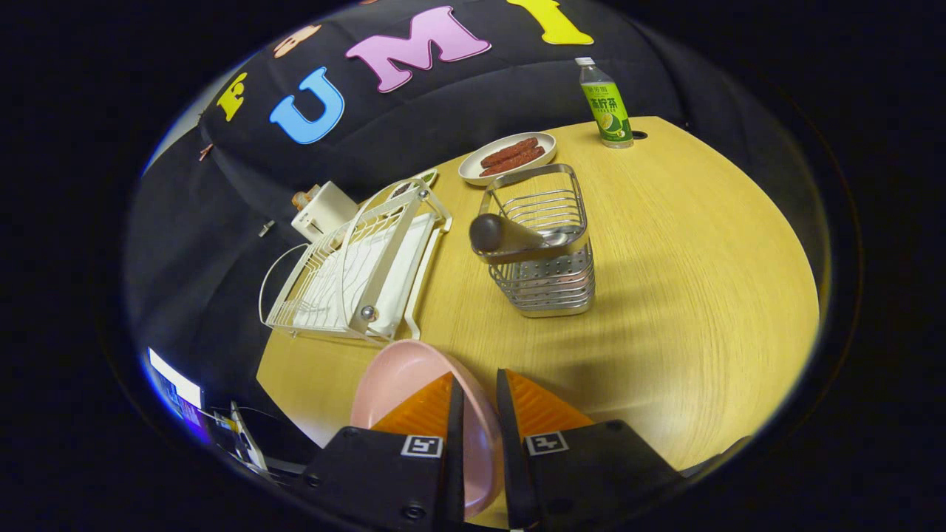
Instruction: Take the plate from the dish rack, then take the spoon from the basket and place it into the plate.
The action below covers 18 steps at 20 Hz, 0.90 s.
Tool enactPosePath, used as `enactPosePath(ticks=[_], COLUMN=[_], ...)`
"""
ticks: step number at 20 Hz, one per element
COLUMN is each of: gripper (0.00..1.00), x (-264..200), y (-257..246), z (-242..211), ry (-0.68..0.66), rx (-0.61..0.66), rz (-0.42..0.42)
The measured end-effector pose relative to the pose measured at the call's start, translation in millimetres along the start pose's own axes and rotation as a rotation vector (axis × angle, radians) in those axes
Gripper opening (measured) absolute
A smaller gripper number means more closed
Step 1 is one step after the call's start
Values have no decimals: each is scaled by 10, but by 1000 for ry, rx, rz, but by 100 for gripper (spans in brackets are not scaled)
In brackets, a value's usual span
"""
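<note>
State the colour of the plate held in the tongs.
Pale pink plate, clamped at its rim by the tongs; gripper view.

I'm seeing a white dish of reddish sausages sitting on the wooden table, a green-labelled bottle standing near its far edge, and a white toaster sitting by the black cloth.

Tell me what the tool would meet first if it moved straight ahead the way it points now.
Probably the wire basket with the spoon leaning out of it. The tool, shut on the pink plate, points over bare table towards it. The dish rack lies to the side. Depth is uncertain.
</note>
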State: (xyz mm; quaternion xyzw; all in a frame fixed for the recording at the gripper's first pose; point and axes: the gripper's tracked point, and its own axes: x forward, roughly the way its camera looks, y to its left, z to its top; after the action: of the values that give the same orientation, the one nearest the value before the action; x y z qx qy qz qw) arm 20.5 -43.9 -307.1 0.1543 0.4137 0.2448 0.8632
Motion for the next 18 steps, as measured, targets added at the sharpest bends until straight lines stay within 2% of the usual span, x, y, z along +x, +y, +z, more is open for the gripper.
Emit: enactPosePath(ticks=[3,4,5,6,8,14,18], gripper=[39,53,61,78,98,98,98], x=[-41,-93,-127,-177,-269,-531,-477], y=[-34,-34,-40,-25,-23,58,77], z=[-20,-11,14,35,124,750,987], ry=[-20,-35,-54,-73,-120,-392,-508], rx=[-56,-75,-93,-117,-190,-383,-463], rz=[6,5,3,6,5,-19,-30])
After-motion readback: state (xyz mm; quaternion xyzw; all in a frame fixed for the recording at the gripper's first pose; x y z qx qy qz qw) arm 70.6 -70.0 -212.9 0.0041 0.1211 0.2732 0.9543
